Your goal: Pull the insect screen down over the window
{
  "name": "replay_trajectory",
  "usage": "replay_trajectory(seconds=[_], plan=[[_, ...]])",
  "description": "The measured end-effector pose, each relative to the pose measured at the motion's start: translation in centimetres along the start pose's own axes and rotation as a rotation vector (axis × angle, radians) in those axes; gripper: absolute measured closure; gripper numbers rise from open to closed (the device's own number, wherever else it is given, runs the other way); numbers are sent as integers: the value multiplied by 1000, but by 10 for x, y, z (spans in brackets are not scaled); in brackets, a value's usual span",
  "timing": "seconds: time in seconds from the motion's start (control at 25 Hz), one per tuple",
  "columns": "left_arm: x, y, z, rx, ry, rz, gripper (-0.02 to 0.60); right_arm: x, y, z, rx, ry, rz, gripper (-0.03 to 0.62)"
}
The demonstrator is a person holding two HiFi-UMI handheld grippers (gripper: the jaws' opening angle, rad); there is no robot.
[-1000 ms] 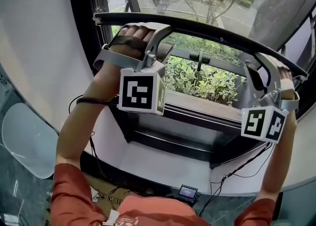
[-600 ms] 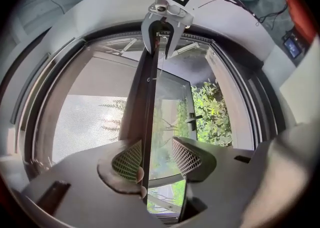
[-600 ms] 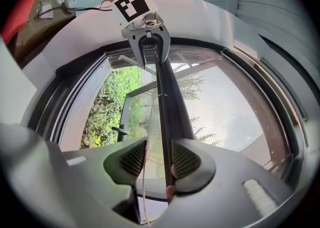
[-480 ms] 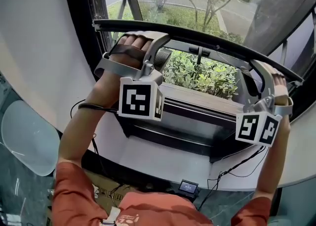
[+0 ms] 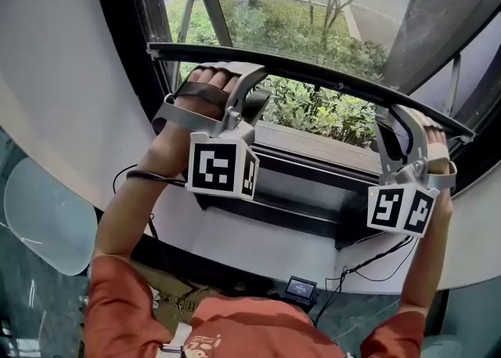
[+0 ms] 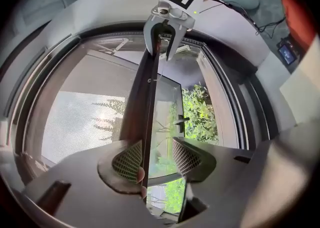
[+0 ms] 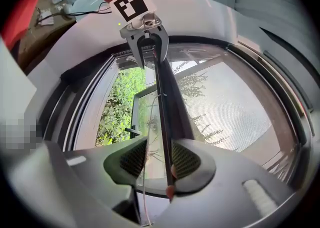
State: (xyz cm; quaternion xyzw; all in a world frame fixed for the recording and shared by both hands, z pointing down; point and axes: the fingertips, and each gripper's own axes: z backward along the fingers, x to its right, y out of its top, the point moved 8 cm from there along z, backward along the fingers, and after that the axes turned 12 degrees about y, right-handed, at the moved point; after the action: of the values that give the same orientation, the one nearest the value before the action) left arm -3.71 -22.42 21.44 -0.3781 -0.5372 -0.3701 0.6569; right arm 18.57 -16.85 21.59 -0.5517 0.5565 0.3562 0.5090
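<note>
While screen bar [image 5: 329, 76] lies unpinched between spread jaws of left tool [image 6: 156, 153] and right tool [image 7: 153, 158]: judged stiff, light; hold near ends.

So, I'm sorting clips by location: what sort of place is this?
Probably indoors, at a room's window: a dark window frame, the insect screen's pull bar across it, and shrubs outside.
</note>
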Motion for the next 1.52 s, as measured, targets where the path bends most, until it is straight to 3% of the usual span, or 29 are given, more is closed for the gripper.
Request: replay_trajectory(seconds=[0.32, 0.88, 1.52], plan=[[25, -2, 5, -2, -40, 27, 393, -24, -3, -4, 2, 43, -38, 448], [80, -7, 14, -22, -176, 43, 393, -78, -12, -16, -6, 171, -102, 450], [113, -11, 18, -48, -223, 51, 393, -109, -18, -25, 16, 213, -148, 448]])
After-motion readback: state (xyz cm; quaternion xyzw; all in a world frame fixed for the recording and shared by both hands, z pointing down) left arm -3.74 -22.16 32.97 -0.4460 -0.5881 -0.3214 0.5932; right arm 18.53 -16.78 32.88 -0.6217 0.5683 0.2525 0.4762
